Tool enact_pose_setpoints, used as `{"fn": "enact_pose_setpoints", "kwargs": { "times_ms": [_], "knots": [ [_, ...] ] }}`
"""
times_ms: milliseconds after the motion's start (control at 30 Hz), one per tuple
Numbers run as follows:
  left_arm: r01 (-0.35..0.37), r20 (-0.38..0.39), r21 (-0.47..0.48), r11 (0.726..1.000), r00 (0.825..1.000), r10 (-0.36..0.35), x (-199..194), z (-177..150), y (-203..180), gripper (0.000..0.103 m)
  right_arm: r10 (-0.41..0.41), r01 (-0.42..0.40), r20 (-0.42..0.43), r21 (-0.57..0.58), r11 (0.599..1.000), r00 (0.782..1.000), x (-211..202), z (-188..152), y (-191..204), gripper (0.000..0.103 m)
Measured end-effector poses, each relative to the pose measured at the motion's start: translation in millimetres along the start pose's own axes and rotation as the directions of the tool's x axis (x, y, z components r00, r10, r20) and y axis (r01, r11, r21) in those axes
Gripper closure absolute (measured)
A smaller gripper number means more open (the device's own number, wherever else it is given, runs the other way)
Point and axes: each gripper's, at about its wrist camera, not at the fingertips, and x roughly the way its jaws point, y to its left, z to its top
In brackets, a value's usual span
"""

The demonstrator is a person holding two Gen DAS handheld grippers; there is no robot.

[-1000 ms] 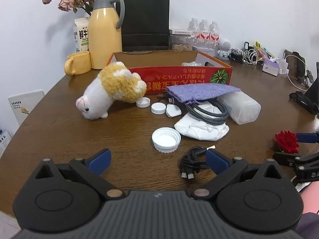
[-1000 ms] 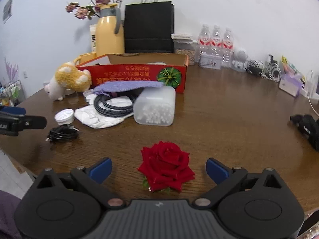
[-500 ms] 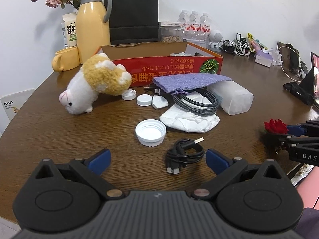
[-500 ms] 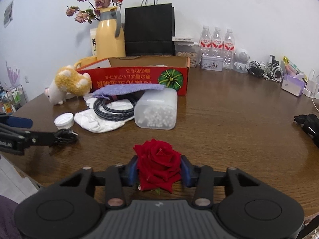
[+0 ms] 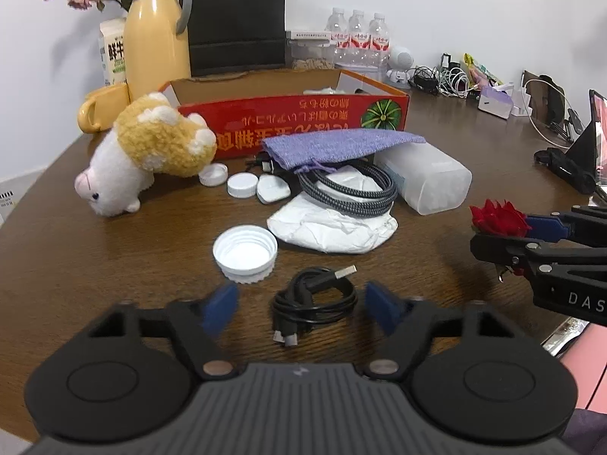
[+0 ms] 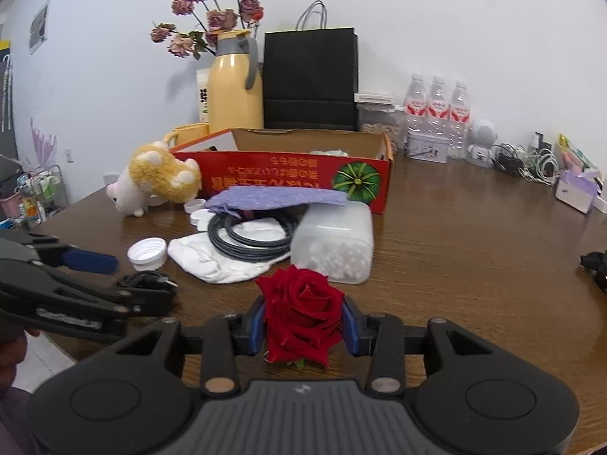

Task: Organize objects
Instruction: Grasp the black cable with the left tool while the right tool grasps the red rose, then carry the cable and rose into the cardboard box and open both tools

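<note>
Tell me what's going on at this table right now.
A person is tidying a cluttered wooden table with a gripper in each hand. The right gripper is clamped on a red rose. The left gripper is closing around a coiled black USB cable, which lies between its fingers, not yet pinched. A red cardboard box sits open behind the remaining clutter: a plush toy, white caps and a grey braided cable.

A dark wooden table (image 5: 114, 265) carries a red cardboard box (image 5: 296, 121) toward its far edge, a plush toy (image 5: 144, 155), white caps (image 5: 244, 250), a coiled black cable (image 5: 315, 303) near the front edge.
</note>
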Motion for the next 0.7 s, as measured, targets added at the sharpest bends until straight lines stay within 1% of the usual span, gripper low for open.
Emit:
{"fn": "enact_pose_setpoints", "kwargs": {
  "times_ms": [33, 67, 100, 200, 267, 567, 700],
  "knots": [
    [-0.005, 0.005, 0.003, 1.0, 1.0, 0.005, -0.4, -0.5, -0.4, 0.036, 0.003, -0.003, 0.001, -0.003, 1.0, 1.0, 0.4, 0.5, 1.2, 0.065],
    [0.002, 0.007, 0.005, 1.0, 1.0, -0.002, -0.7, -0.7, -0.6, 0.044, 0.006, -0.006, 0.001, -0.005, 1.0, 1.0, 0.6, 0.7, 2.1, 0.065],
    [0.007, 0.011, 0.005, 1.0, 1.0, -0.007, -1.8, -1.1, -0.6, 0.054, 0.008, -0.008, 0.001, -0.006, 1.0, 1.0, 0.6, 0.8, 2.5, 0.065],
    [0.013, 0.02, 0.01, 1.0, 1.0, -0.013, -4.0, -2.0, -0.6, 0.057, 0.012, -0.012, 0.0, -0.005, 1.0, 1.0, 0.7, 0.2, 2.5, 0.065],
    [0.029, 0.024, 0.008, 1.0, 0.999, -0.029, -5.4, -2.5, -0.3, 0.057, 0.012, -0.012, 0.001, -0.004, 1.0, 1.0, 0.4, 0.0, 2.5, 0.065],
    [0.041, 0.062, 0.018, 0.999, 0.997, -0.042, -12.0, -0.7, 0.5, 0.057, 0.011, -0.011, 0.004, -0.007, 1.0, 1.0, 0.1, 0.6, 3.3, 0.065],
    [0.038, 0.1, 0.024, 0.999, 0.994, -0.04, -17.2, 5.9, 3.0, 0.057, 0.009, -0.008, 0.018, -0.022, 1.0, 1.0, 0.3, 6.5, 5.8, 0.065]
  ]
}}
